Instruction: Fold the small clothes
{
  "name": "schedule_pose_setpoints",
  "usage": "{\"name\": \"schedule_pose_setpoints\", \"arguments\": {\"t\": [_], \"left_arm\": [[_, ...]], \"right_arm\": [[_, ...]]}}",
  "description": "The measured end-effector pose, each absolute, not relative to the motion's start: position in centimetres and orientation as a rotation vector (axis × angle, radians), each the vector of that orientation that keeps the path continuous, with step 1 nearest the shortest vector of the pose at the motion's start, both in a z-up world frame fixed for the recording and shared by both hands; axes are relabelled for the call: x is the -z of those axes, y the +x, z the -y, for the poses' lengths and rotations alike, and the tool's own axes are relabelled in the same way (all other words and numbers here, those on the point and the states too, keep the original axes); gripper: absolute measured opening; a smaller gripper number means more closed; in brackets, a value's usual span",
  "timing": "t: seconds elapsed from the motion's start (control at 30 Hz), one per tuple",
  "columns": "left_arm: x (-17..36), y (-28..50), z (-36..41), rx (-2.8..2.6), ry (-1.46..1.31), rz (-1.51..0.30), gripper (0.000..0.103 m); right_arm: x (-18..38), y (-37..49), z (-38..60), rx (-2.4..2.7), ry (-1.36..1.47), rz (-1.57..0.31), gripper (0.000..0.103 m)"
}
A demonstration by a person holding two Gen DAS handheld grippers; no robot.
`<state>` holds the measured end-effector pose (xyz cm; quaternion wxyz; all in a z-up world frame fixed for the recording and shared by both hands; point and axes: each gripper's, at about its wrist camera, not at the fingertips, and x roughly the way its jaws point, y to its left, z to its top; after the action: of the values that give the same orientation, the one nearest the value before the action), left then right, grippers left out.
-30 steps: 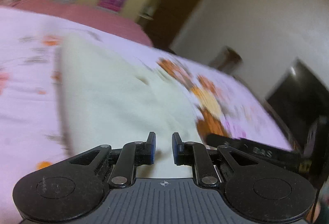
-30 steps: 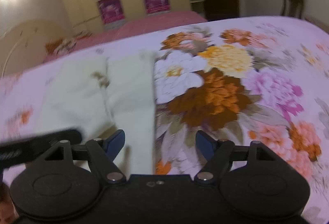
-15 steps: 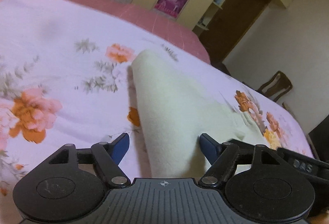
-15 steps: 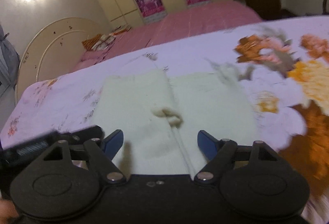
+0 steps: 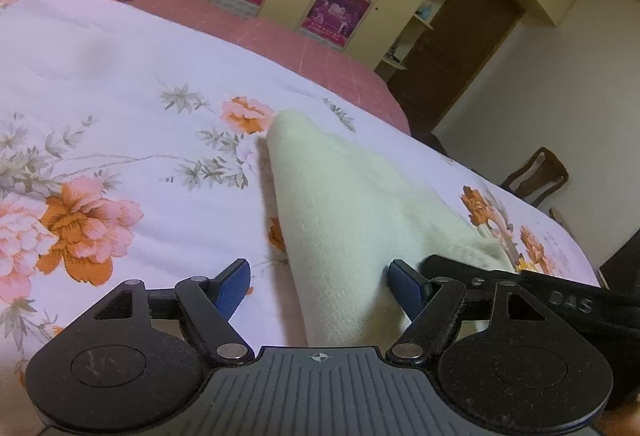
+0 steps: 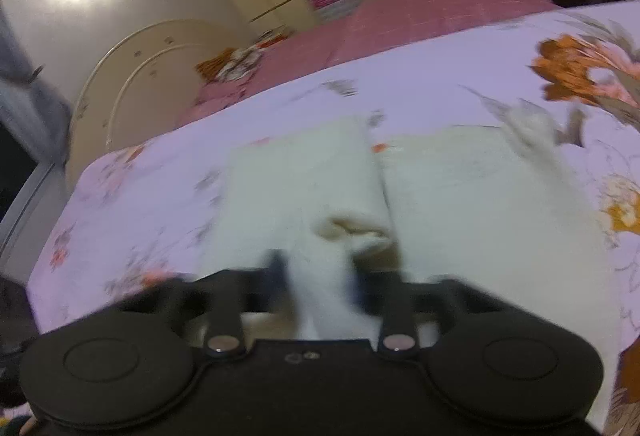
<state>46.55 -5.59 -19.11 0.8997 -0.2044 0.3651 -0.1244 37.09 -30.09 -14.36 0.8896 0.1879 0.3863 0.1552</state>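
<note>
A small cream knitted garment point(image 5: 352, 212) lies flat on the floral bedspread point(image 5: 120, 116). It also shows in the right wrist view point(image 6: 472, 204), spread in two panels with a bunched fold in the middle. My left gripper point(image 5: 320, 288) is open, its blue-tipped fingers either side of the garment's near edge. My right gripper point(image 6: 316, 284) is blurred by motion; its jaws stand narrow around a ridge of the cream cloth near the bunched fold. The right gripper's black body also shows at the right edge of the left wrist view point(image 5: 560, 300).
A pink blanket point(image 5: 280, 40) covers the far part of the bed. Cream wardrobes with magenta posters point(image 5: 340, 12) stand behind it, with a dark door point(image 5: 452, 52) and a wooden chair point(image 5: 536, 176) to the right. A curved headboard point(image 6: 132, 84) stands on the left in the right wrist view.
My left gripper opened about a second ago and has stayed open at the garment's near edge. My right gripper moved left over the garment and its jaws have closed in on the cloth.
</note>
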Motion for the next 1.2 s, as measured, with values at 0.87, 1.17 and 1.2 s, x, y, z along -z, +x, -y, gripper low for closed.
{"name": "schedule_pose_setpoints", "arguments": {"t": [0.87,1.17,1.2], "left_arm": [[18.6,40.8,11.4,0.430,-0.205,-0.830,0.076],[18.6,38.1,11.8,0.442,-0.155,-0.818,0.076],[18.5,38.1,11.6,0.442,-0.162,-0.822,0.076]], "right_arm": [[12.8,24.3,38.3,-0.036,0.446,-0.768,0.059],[13.4,20.9,36.8,-0.038,0.429,-0.819,0.030],[13.1,20.7,36.9,-0.023,0.428,-0.807,0.032]]}}
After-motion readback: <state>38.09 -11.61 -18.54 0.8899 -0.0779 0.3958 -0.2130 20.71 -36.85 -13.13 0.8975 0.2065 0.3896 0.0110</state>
